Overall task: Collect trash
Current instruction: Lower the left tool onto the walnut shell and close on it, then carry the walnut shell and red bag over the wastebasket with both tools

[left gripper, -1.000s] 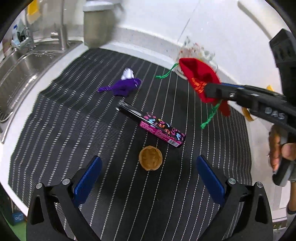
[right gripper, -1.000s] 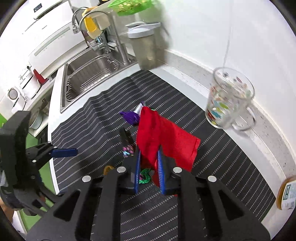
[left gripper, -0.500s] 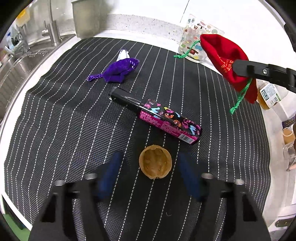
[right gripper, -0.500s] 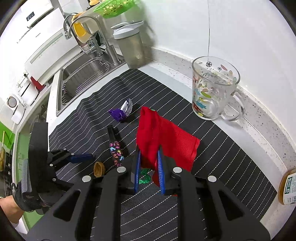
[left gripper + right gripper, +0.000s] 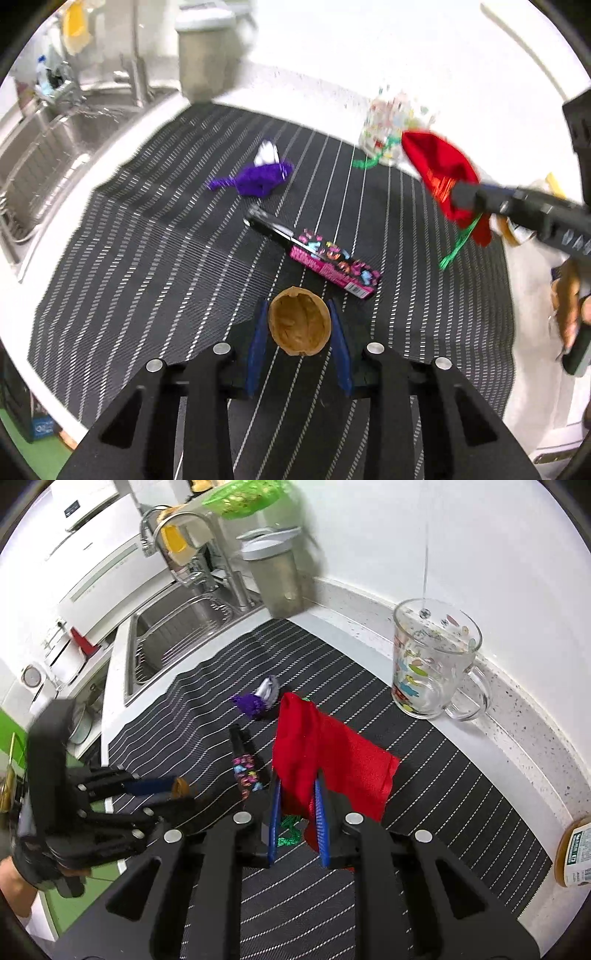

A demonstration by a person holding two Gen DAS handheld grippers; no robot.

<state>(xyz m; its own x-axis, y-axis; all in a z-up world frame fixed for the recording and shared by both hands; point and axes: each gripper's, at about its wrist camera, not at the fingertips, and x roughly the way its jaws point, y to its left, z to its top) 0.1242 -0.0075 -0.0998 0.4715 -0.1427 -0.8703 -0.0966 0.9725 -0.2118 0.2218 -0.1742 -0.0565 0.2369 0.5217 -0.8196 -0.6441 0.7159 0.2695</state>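
Note:
My left gripper is shut on a brown walnut shell half, held just above the black striped mat; the shell also shows in the right wrist view. My right gripper is shut on a red drawstring pouch with green cords, held up over the mat's right side; the pouch also shows in the left wrist view. A colourful pink and black box lies on the mat just beyond the shell. A purple pouch with a silver wrapper lies farther back.
A printed glass mug stands by the wall at the back right. A sink with a tap is to the left, a grey lidded container behind the mat. A bottle stands at the right edge.
My left gripper has closed its fingers around the walnut shell half and lifted it slightly. The right gripper still holds the red pouch up, shifted a little.

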